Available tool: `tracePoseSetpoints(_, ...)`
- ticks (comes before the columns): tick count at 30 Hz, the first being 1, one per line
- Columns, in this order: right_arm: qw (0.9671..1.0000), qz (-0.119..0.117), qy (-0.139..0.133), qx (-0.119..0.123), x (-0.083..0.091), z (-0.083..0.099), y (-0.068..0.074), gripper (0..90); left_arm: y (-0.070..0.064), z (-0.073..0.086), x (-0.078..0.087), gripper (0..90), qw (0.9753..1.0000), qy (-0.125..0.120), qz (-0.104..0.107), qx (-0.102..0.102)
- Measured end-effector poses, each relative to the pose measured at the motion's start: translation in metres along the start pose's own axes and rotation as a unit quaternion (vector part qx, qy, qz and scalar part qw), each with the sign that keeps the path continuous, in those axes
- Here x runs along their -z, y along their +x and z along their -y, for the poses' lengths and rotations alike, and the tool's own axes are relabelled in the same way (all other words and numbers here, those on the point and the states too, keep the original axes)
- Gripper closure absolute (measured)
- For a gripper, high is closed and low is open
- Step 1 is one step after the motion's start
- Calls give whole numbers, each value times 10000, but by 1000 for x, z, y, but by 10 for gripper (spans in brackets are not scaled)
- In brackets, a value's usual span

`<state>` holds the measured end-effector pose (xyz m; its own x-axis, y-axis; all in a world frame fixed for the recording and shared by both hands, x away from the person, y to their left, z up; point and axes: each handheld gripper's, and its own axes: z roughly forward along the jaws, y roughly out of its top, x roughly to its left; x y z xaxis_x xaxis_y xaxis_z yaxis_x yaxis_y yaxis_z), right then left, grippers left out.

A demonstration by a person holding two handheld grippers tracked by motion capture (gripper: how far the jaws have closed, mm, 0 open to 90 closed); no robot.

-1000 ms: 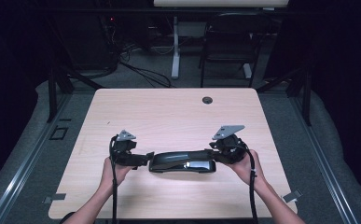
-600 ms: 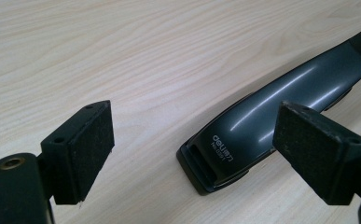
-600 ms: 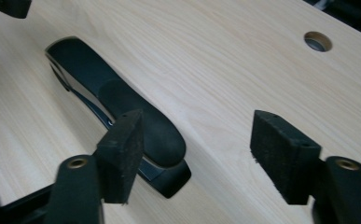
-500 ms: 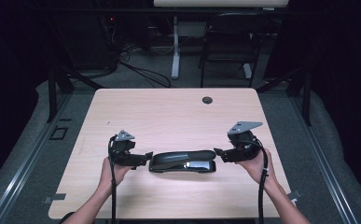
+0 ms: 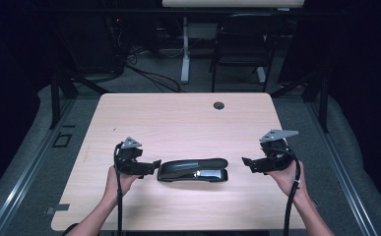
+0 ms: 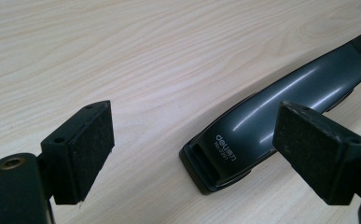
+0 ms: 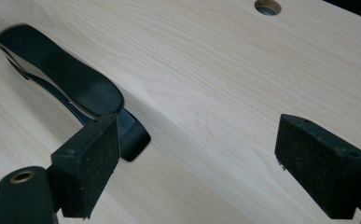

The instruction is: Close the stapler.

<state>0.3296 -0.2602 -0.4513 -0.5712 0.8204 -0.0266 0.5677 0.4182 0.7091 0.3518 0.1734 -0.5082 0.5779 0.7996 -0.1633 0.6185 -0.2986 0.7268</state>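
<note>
- From the high view I see my left gripper (image 5: pixel 152 166) at the left of the table (image 5: pixel 178 118), its tips just beside the left end of the stapler (image 5: pixel 193 170); whether they touch it I cannot tell from up here.
- The left gripper view settles part of that: the jaws are spread wide with nothing between them, and the right pad (image 6: pixel 320 156) sits in front of the stapler (image 6: pixel 262 116) rather than pinching it.
- That same view shows white lettering on the stapler's dark grey end, which the high view is too small to give me.
- The stapler lies flat near the front middle of the table, lengthwise between my two grippers.
- In the high view my right gripper (image 5: pixel 247 163) is held clear of the stapler's right end, with bare wood between them.
- The right gripper view shows its jaws spread and holding nothing, the stapler (image 7: pixel 71 88) off to the left behind the left pad (image 7: pixel 89 163).
- It also brings up the round cable hole (image 7: pixel 267 6) at the table's far edge, seen in the high view (image 5: pixel 219 105) as a small dark dot.
</note>
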Motion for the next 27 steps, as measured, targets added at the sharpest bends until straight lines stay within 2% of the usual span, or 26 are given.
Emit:
tracePoseSetpoints(6, 9996, 117, 136, -203, 1, 14, -14, 110, 0, 0, 0, 129, 10000, -9, -4, 27)
tracePoseSetpoints(12, 9975, 223, 479, -469, -7, 31, -33, 67, 1, 0, 1, 129, 10000, 8, 1, 10)
tracePoseSetpoints(14, 9966, 289, 598, -492, -11, 34, -37, 57, 1, 0, 1, 129, 10000, 8, 1, 12)
tracePoseSetpoints(16, 9959, 295, 661, -541, -14, 36, -39, 48, 2, 0, 1, 129, 10000, 11, 0, 7)
tracePoseSetpoints(17, 9948, 274, 782, -586, -19, 39, -42, 30, 3, 0, 1, 129, 10000, -7, -11, 1)
tracePoseSetpoints(19, 9932, 289, 966, -574, -25, 42, -44, 7, 3, 0, 1, 129, 10000, -6, -12, 32)
tracePoseSetpoints(20, 9932, 289, 966, -574, -25, 42, -44, 7, 3, 0, 1, 129, 10000, -6, -12, 32)
tracePoseSetpoints(21, 9918, 255, 1120, -561, -31, 46, -46, 0, 3, 0, 1, 129, 10000, -4, -15, 28)
tracePoseSetpoints(23, 9902, 238, 1249, -578, -36, 48, -48, 0, 3, 0, 1, 129, 10000, -4, -16, 23)
tracePoseSetpoints(27, 9883, 232, 1391, -582, -43, 52, -50, 0, 4, 0, 0, 125, 10000, 14, -17, 17)
